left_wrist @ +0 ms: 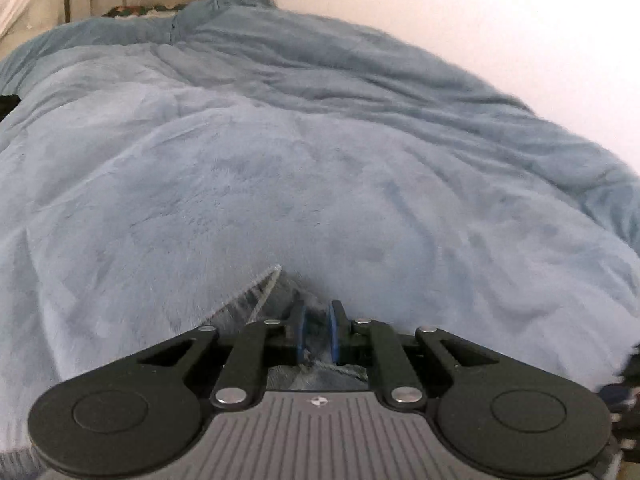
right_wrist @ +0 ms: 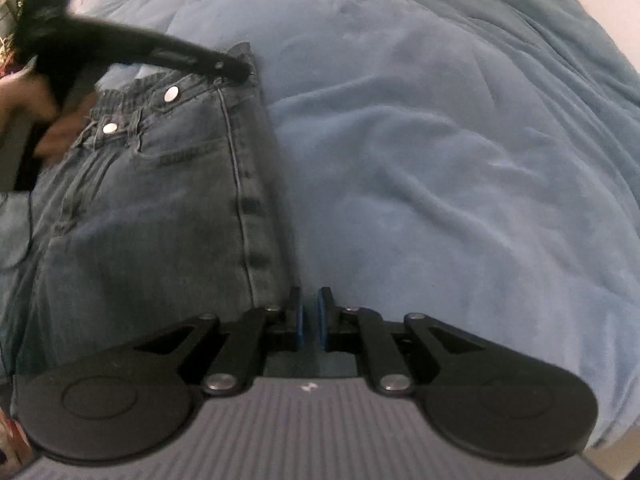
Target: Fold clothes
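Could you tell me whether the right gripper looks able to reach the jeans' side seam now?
Probably yes: the right gripper sits just beside the jeans, at their seam edge, with only bare blanket between them.

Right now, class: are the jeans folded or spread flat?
Folded lengthwise: the jeans lie as a narrow strip on the blanket, waistband doubled, buttons facing up.

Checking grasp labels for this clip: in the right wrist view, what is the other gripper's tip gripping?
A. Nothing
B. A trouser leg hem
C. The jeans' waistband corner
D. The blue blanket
C: the left gripper reaches in from the left and pinches the jeans at the waistband corner, beside the metal buttons.
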